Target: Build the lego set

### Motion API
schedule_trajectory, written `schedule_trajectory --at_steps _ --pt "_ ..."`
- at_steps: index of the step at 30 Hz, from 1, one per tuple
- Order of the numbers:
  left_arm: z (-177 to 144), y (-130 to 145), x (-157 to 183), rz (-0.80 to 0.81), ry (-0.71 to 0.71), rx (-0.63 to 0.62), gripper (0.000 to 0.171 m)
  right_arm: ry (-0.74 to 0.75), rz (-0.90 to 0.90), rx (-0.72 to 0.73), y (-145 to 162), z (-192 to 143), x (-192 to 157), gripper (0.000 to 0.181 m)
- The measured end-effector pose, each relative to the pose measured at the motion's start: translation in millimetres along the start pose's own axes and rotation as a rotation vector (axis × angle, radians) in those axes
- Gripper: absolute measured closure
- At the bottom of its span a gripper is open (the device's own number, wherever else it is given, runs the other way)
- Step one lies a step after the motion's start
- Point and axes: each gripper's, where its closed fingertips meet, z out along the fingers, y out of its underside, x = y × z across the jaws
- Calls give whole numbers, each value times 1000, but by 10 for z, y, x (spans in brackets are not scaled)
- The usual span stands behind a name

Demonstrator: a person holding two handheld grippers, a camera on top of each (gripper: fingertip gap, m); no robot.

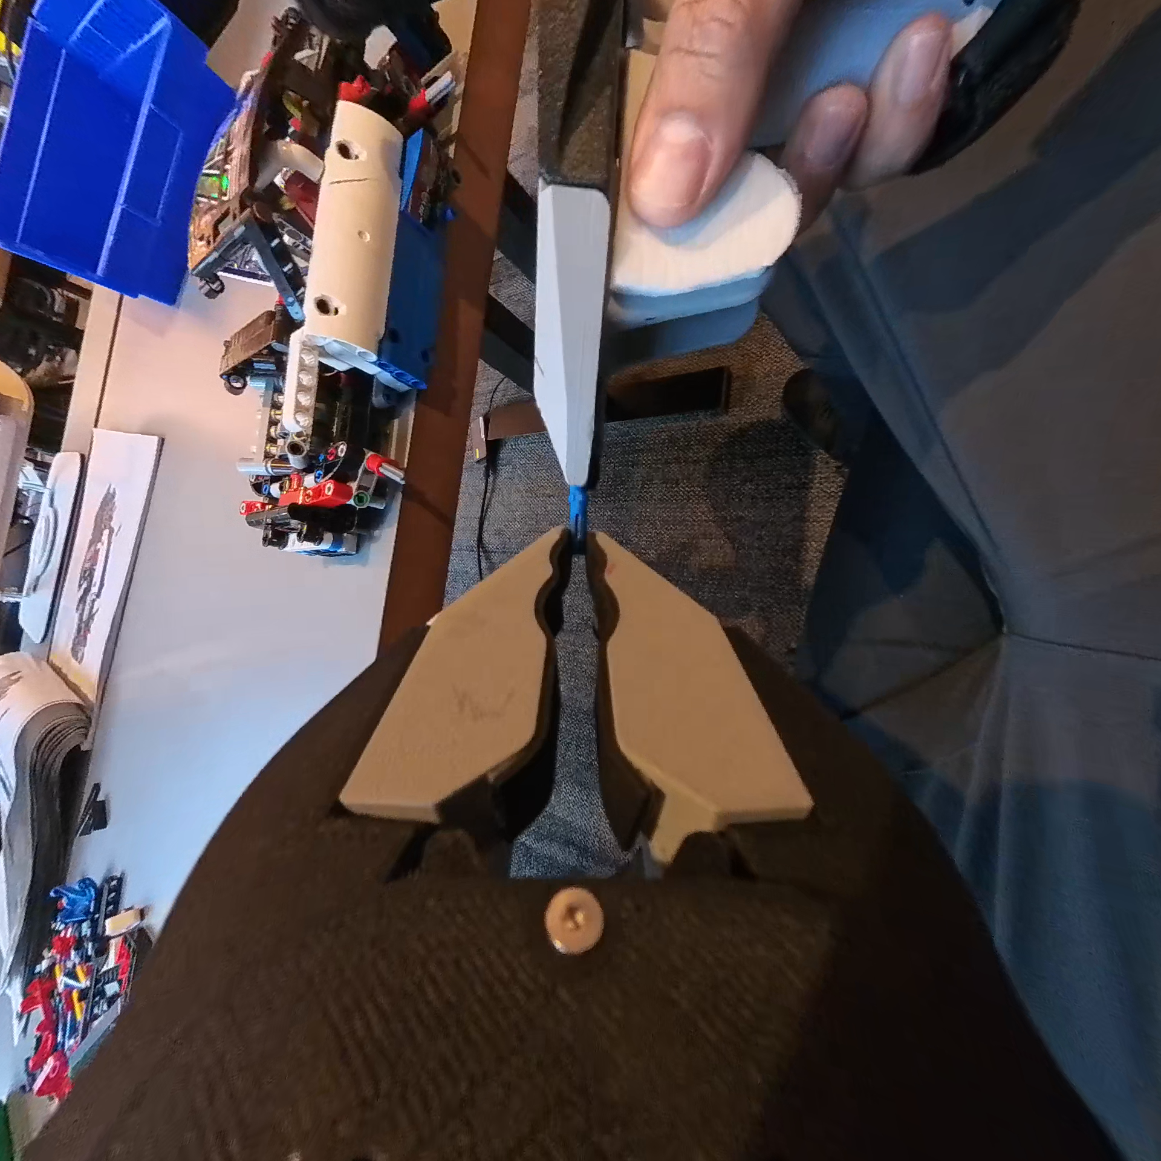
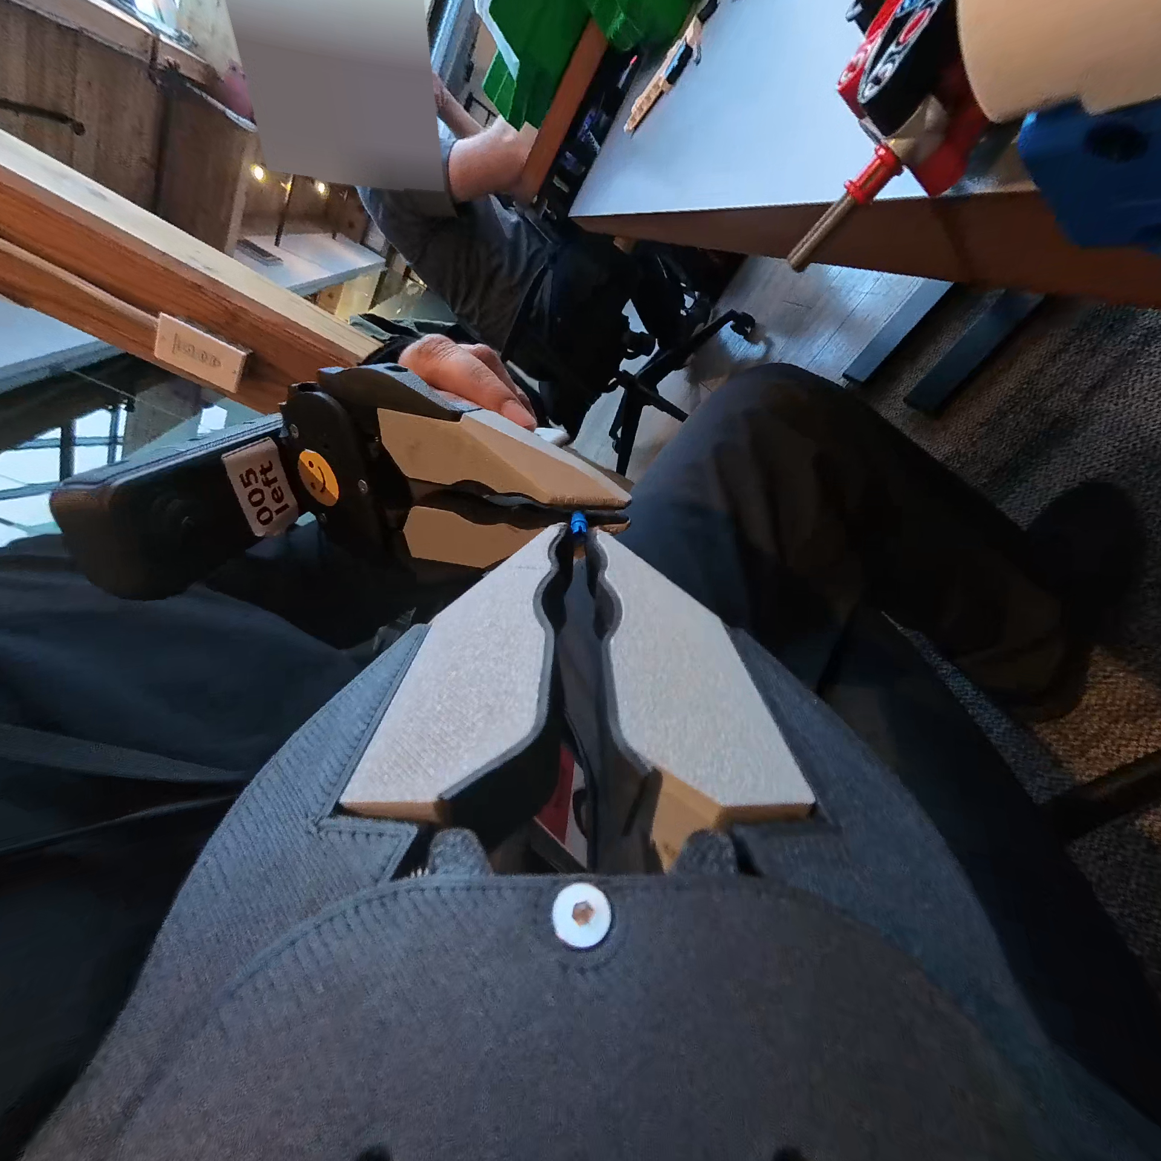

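Note:
A small blue pin [image 1: 577, 507] is held between both grippers, off the table and above a person's lap. My left gripper [image 1: 577, 541] is shut on one end of it. My right gripper [image 1: 578, 477] comes in from above, edge-on, and pinches the other end. In the right wrist view my right gripper [image 2: 575, 545] is shut on the blue pin [image 2: 578, 521], and my left gripper [image 2: 619, 510] comes in from the left. The partly built lego model [image 1: 333, 314], white, black, blue and red, lies on the white table [image 1: 251, 659].
A blue bin [image 1: 107, 138] stands at the table's far end. An instruction booklet [image 1: 100, 546] and a pile of loose parts [image 1: 69, 980] lie near the model. The table's wooden edge [image 1: 452, 314] runs beside the grippers. Another seated person [image 2: 477, 251] and a green bin [image 2: 546, 50] are beyond. My two grippers' fingertips are within a few centimetres of each other.

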Motion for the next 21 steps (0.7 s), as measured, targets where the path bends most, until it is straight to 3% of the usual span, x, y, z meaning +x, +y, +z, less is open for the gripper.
schedule_trajectory --at_steps 15,21 --pt "38 17 18 -28 16 27 170 95 -164 -38 11 4 47 179" --pt "20 -5 45 -95 83 88 170 117 -251 -64 23 8 23 179"
